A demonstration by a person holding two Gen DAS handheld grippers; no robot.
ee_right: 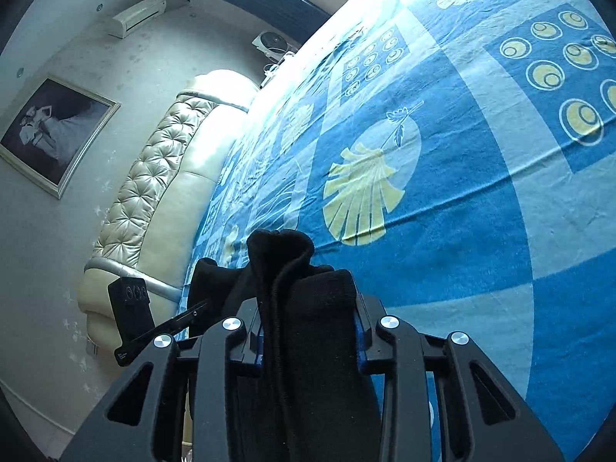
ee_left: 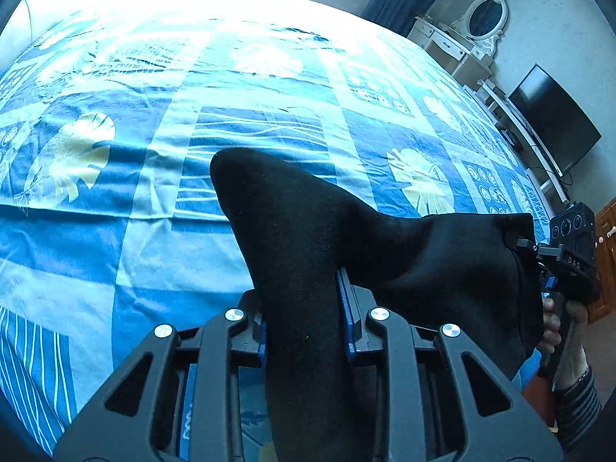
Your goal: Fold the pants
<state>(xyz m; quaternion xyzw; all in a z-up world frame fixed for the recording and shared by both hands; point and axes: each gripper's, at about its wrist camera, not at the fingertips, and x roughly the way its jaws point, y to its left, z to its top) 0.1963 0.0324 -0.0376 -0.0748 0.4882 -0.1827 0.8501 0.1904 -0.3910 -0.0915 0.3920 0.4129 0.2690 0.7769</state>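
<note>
Pants (ee_left: pixel 308 254), black, hang clamped between both hand-held grippers above bedspread (ee_left: pixel 115 231).

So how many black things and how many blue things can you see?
Black: 3 - pants, left gripper, right gripper
Blue: 1 - bedspread
Total: 4
</note>
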